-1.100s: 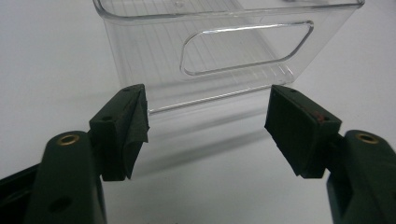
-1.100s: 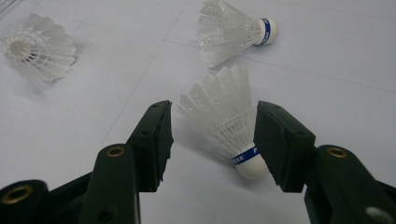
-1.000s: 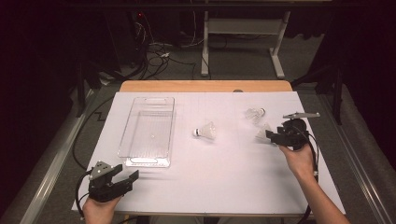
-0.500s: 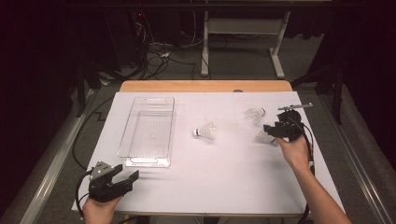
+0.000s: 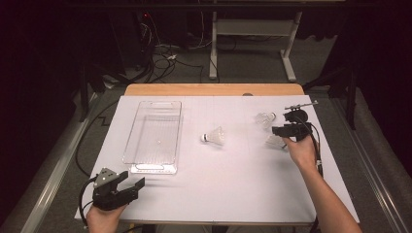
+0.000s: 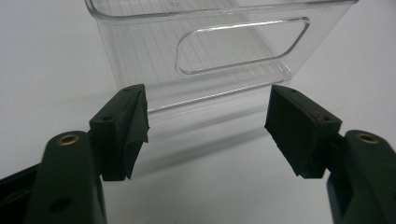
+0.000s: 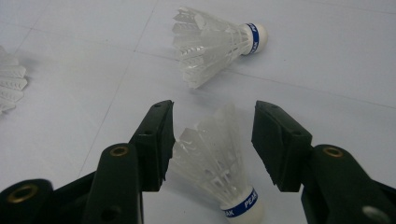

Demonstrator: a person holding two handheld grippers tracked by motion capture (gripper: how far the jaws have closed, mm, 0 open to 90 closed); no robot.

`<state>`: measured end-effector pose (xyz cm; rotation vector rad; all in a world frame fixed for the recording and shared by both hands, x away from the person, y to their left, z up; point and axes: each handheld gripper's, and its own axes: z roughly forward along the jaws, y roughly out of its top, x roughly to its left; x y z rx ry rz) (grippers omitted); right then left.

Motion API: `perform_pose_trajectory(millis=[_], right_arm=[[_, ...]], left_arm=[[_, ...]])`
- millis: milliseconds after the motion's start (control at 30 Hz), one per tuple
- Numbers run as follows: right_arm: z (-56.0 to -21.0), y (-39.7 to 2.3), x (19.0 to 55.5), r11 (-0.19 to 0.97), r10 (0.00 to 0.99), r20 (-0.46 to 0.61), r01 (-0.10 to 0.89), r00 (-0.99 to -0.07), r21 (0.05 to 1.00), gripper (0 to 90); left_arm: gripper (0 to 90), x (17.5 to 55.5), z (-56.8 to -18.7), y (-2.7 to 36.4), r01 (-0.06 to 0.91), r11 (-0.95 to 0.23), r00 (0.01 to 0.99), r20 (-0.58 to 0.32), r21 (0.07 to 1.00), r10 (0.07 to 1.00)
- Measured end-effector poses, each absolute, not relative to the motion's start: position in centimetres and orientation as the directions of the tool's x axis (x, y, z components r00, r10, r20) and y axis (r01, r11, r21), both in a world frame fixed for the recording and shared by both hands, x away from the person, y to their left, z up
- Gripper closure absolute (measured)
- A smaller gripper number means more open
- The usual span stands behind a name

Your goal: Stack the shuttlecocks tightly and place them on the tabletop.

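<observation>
Three white shuttlecocks lie on the white table cover. One shuttlecock [image 5: 214, 137] is mid-table, a second [image 5: 266, 119] lies at the right, and a third [image 5: 275, 142] is just in front of it. My right gripper [image 5: 277, 131] hangs over that third shuttlecock. In the right gripper view the jaws [image 7: 212, 122] stand open either side of its feathers [image 7: 219, 163], cork end toward the camera, with a gap at the right pad. The second shuttlecock [image 7: 215, 42] lies beyond. My left gripper [image 5: 137, 184] rests open at the near left, nothing between its jaws [image 6: 210, 102].
A clear plastic tray [image 5: 141, 160] stands left of centre; its near end wall with a handle slot [image 6: 243, 46] is right ahead of the left jaws. Part of the mid-table shuttlecock [image 7: 9, 79] shows at the left edge of the right gripper view. The table's wooden far edge [image 5: 214, 89] borders the cover.
My right gripper has shifted a little toward the far side of the table, over the near right shuttlecock. The left gripper and all the shuttlecocks have stayed put.
</observation>
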<state>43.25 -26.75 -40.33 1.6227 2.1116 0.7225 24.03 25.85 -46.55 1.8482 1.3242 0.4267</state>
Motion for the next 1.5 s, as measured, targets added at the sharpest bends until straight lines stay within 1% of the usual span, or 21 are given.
perform_pose_trajectory(millis=[367, 667, 900, 1067, 1333, 1500], right_arm=[[-40.6, -25.9, 44.4, 0.203, 0.969, -0.005, 0.790, -0.245, 0.579, 50.1], [-41.1, -25.7, 44.8, 0.219, 0.970, -0.028, 0.809, -0.243, 0.546, 55.7], [-41.2, -25.6, 44.7, 0.236, 0.968, -0.050, 0.816, -0.247, 0.528, 58.3], [-41.2, -25.7, 44.7, 0.239, 0.967, -0.049, 0.821, -0.250, 0.518, 63.4], [-41.1, -25.8, 44.5, 0.264, 0.961, -0.060, 0.824, -0.271, 0.501, 79.9], [-41.0, -25.8, 44.3, 0.279, 0.957, -0.070, 0.822, -0.283, 0.497, 85.1]], left_arm=[[30.9, 24.0, -46.5, 25.9, 0.630, -0.126, 0.395, -0.176, 0.767, 0.901], [31.0, 24.0, -46.5, 25.9, 0.629, -0.126, 0.395, -0.175, 0.767, 0.902], [30.8, 24.0, -46.5, 25.8, 0.628, -0.134, 0.399, -0.169, 0.767, 0.901], [30.8, 24.0, -46.6, 25.8, 0.628, -0.131, 0.399, -0.174, 0.767, 0.900], [31.1, 24.0, -46.5, 25.8, 0.626, -0.131, 0.401, -0.173, 0.769, 0.900], [31.2, 24.0, -46.5, 25.7, 0.626, -0.133, 0.402, -0.172, 0.769, 0.900]])
